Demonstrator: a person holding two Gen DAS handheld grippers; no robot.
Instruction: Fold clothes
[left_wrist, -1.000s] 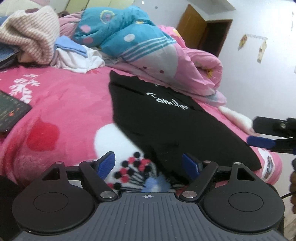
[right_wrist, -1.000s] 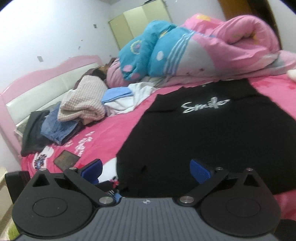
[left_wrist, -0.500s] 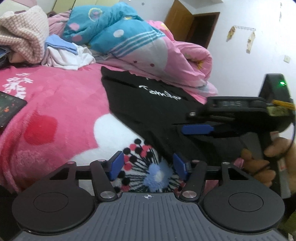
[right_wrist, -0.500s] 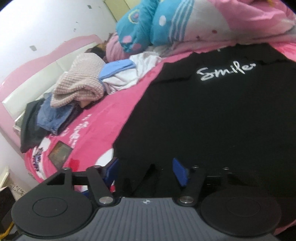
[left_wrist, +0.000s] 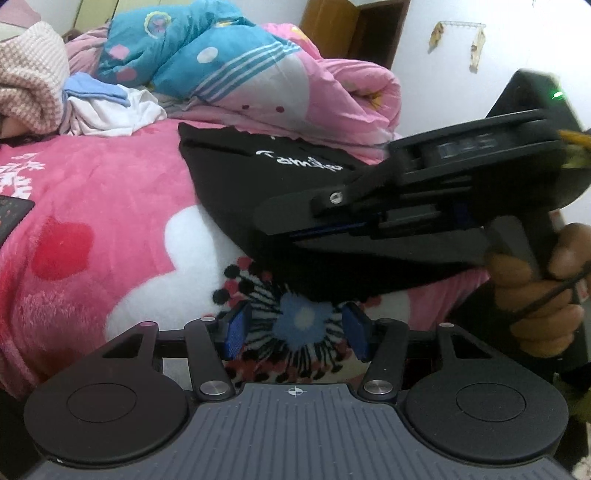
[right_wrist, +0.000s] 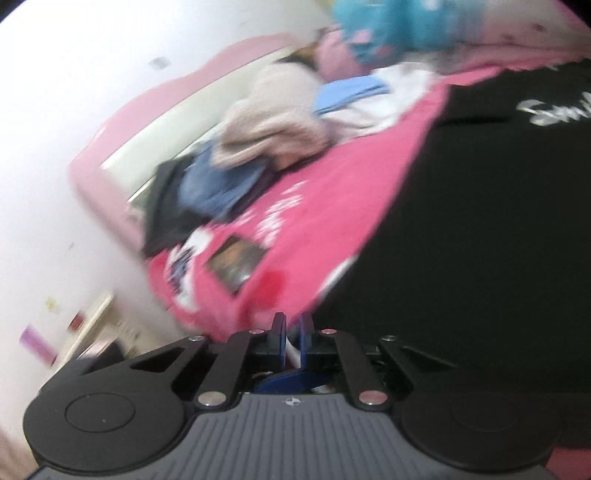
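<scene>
A black T-shirt with white lettering lies flat on the pink blanket. In the left wrist view my right gripper reaches in from the right, held by a hand, with its tip at the shirt's near hem. The right wrist view is blurred. There the right gripper is closing, its blue pads almost together at the left corner of the shirt; fabric seems pinched between them. My left gripper stands half open over the blanket's flower print, just short of the hem, with nothing between its fingers.
A rolled blue and pink duvet lies behind the shirt. Piled clothes sit at the headboard end, seen again as the clothes pile. A dark phone rests on the blanket near the bed's edge. A brown door is at the back.
The right gripper came in from the right and down to the shirt's near hem, and its jaws went from wide apart to almost together. The left jaws narrowed. The right view tilted.
</scene>
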